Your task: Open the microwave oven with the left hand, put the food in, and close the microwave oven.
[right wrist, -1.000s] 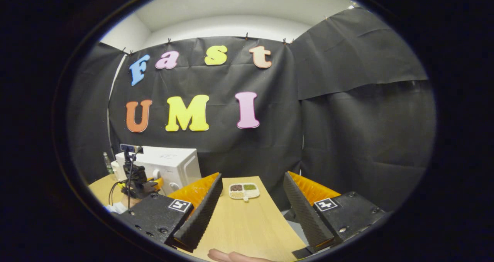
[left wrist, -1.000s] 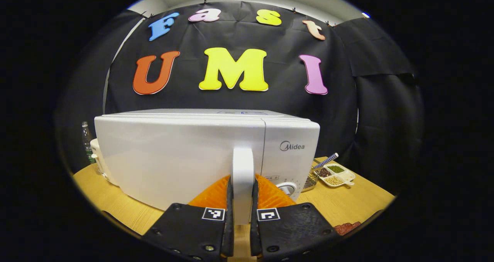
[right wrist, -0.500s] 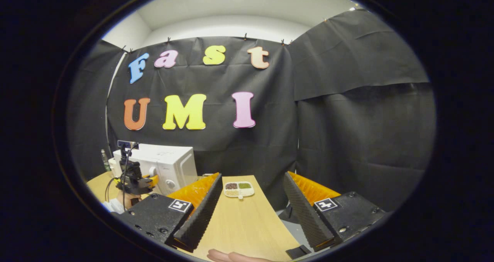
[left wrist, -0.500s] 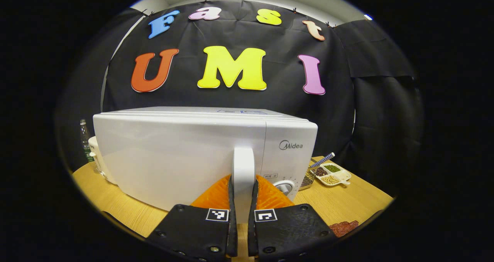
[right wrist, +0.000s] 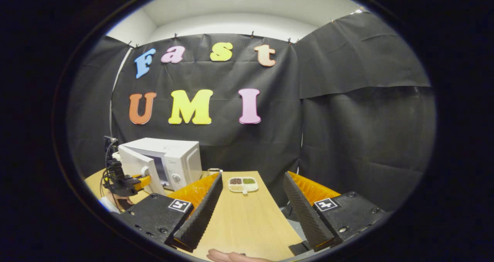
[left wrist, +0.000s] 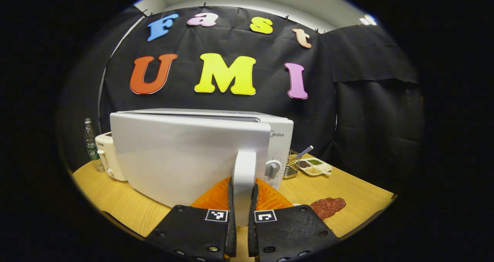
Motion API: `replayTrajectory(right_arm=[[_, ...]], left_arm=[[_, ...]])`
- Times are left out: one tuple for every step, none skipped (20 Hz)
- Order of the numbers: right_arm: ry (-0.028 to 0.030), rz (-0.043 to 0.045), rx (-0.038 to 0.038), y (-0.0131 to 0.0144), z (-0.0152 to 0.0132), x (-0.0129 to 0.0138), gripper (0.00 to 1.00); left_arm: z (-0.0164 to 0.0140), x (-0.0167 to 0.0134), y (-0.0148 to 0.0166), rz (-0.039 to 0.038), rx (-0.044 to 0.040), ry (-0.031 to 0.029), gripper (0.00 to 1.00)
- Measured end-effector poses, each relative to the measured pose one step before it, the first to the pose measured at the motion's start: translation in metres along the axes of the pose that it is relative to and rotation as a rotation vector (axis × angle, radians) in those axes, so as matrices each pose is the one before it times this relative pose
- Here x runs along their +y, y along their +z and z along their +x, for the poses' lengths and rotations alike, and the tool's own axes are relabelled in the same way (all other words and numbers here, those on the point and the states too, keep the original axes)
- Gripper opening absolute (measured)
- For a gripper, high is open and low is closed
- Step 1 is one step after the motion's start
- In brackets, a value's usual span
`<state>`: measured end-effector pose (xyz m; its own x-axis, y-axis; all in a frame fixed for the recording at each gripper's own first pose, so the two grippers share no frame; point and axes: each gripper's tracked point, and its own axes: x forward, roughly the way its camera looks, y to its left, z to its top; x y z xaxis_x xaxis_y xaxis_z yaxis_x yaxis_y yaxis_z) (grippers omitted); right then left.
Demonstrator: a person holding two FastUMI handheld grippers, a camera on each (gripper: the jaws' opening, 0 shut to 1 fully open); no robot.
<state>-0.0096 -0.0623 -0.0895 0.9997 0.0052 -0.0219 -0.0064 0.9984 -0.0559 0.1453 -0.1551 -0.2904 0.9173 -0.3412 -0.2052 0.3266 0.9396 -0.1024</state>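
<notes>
Between the left gripper's (left wrist: 242,215) two fingers sits the white door handle (left wrist: 244,177), both fingers pressing on it. Its door (left wrist: 185,154), plain white, stands swung partly away from the microwave oven (left wrist: 278,138), a white box on the wooden table (left wrist: 347,188) straight ahead of that gripper. A reddish piece of food (left wrist: 328,206) lies just right of it. The right gripper (right wrist: 251,215) hangs wide open, well apart from the oven.
</notes>
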Motion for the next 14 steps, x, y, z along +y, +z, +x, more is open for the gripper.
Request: replayTrajectory(right_arm=[[0.00474, -0.00026, 0.00394, -0.00253, -0.00262, 0.00425, 1.0], [0.00368, 0.00192, 0.00222, -0.00075, -0.00341, 0.00346, 1.0], [0.00459, 0.00045, 0.00238, -0.00219, -0.00406, 0.00312, 1.0], [0.00601, -0.00394, 0.00451, -0.0022, -0.00274, 0.00261, 1.0], [0.00448, -0.00548, 0.00311, -0.00258, -0.00235, 0.00244, 1.0], [0.00184, -0.00422, -0.00022, -0.00031, -0.0031, 0.00129, 1.0], [0.00207, -0.00394, -0.00091, -0.00056, -0.00225, 0.0007, 1.0], [0.00219, -0.00256, -0.00092, -0.00037, -0.00183, 0.00062, 1.0], [0.00101, -0.00053, -0.00003, -0.00089, -0.00124, 0.00015, 1.0], [0.00077, 0.00286, 0.00063, 0.00037, -0.00093, -0.00001, 1.0], [0.00145, 0.0035, 0.00065, -0.00085, -0.00057, 0.00014, 1.0], [0.00172, 0.00342, 0.00139, -0.0007, -0.00064, 0.00041, 1.0], [0.00118, 0.00567, 0.00855, -0.00275, -0.00045, -0.00008, 1.0], [0.008, 0.00853, 0.01241, -0.0031, -0.00221, 0.00187, 1.0]], left_arm=[[-0.0094, 0.00297, 0.00034, -0.00203, 0.00085, -0.01119, 0.12], [-0.01094, 0.00288, 0.00084, 0.00557, -0.00516, -0.00548, 0.11], [-0.00869, 0.00215, -0.00006, 0.01287, -0.00359, -0.00252, 0.11], [-0.00881, 0.00402, -0.00118, 0.00591, -0.00232, 0.0009, 0.11], [-0.00927, 0.00347, -0.0017, 0.00144, -0.0008, 0.00031, 0.11], [-0.00978, 0.00485, -0.00128, -0.00217, -0.00174, 0.003, 0.11], [-0.00838, 0.00358, -0.00035, -0.00108, -0.00153, 0.00358, 0.11], [-0.009, 0.0047, -0.00064, -0.00246, -0.00585, 0.00331, 0.11], [-0.01258, 0.00482, -0.0013, -0.00292, 0.00406, 0.00865, 0.17], [-0.01121, 0.00737, -0.00119, 0.00266, -0.00104, 0.008, 0.17], [-0.01033, 0.00832, -0.00033, -0.00141, -0.003, 0.0112, 0.17], [-0.01202, 0.00994, -0.00059, -0.0083, -0.00015, 0.01192, 0.17], [-0.01489, 0.00909, -0.0016, -0.01688, 0.00505, 0.00938, 0.21], [-0.01663, 0.00967, -0.00076, -0.01648, 0.0023, 0.00575, 0.24]])
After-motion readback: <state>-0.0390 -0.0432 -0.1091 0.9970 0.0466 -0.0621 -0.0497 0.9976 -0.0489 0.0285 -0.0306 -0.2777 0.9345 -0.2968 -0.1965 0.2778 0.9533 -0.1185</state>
